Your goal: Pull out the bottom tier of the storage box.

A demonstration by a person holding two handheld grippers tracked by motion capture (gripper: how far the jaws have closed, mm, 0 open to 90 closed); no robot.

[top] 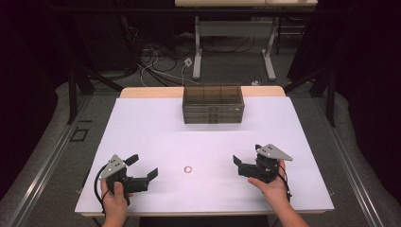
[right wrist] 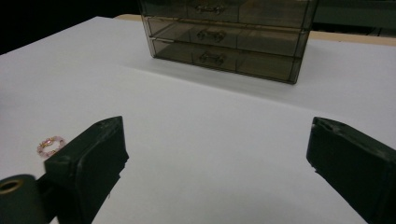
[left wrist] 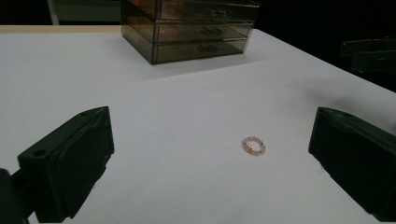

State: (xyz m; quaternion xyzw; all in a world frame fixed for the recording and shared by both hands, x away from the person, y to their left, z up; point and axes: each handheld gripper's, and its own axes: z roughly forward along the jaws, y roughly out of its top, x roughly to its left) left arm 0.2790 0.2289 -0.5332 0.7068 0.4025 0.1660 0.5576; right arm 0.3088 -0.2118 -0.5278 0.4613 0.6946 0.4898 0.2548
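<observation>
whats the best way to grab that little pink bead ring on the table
The bead ring lies flat on the white table, so come straight down from above and pinch one side of its beaded band, one jaw inside the loop and one outside. It lies between both open grippers; the left gripper already faces it, with the ring ahead between its jaws in the left gripper view, so that one probably suits best.
</observation>
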